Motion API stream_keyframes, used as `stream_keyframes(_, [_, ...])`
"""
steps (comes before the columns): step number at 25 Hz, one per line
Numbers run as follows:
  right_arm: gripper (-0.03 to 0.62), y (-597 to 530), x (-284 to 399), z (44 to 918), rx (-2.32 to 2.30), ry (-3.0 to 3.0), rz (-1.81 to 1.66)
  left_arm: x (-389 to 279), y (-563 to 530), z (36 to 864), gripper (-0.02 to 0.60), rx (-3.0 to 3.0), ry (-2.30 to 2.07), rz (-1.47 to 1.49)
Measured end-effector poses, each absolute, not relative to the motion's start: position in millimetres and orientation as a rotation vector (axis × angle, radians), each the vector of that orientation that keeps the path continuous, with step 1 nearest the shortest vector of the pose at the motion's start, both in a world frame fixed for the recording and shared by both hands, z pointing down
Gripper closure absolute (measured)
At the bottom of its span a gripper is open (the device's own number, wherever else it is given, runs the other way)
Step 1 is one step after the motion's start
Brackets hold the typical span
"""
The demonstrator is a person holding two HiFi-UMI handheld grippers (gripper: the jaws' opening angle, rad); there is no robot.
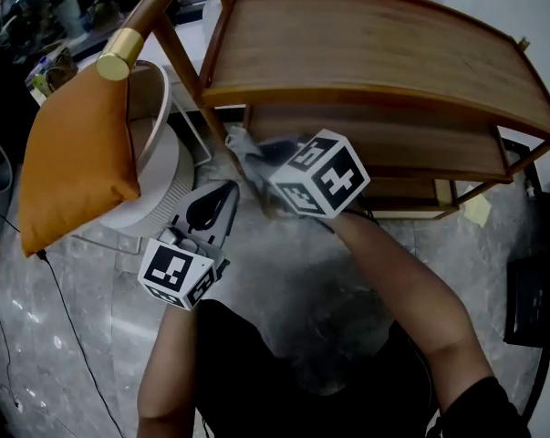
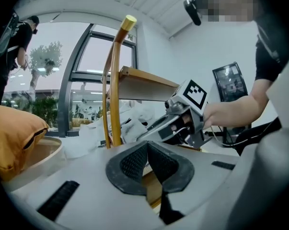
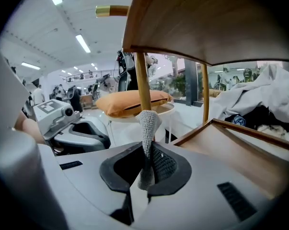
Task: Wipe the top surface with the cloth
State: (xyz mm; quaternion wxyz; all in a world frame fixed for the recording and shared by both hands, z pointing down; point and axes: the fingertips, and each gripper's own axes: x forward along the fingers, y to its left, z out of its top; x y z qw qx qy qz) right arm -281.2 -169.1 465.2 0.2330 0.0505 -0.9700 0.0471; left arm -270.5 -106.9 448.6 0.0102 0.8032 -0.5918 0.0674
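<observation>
Below the shelf top (image 1: 375, 44), the right gripper (image 3: 146, 169) pinches the cloth (image 3: 148, 123) and the left gripper (image 2: 148, 164) is closed on nothing; wiping seems unstarted, so the cloth must rise onto it.

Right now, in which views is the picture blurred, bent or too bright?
Head view: the cloth looks smeared, while the marker cubes stay crisp. Left gripper view: the windows are washed out. Right gripper view: dark rounded corners, ceiling lights blown out, cloth sharp between the jaws.

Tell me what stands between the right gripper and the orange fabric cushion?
Its grey knitted cloth, then a slim wooden post, seen in right gripper view.
</observation>
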Motion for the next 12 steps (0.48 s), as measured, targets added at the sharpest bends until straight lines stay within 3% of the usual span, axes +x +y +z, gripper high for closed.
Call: stream_keyframes(12, [0.554,-184,-272,494,0.203,-2.369,-0.347,-256,-115,452,0.569,2.538,-1.803,0.185])
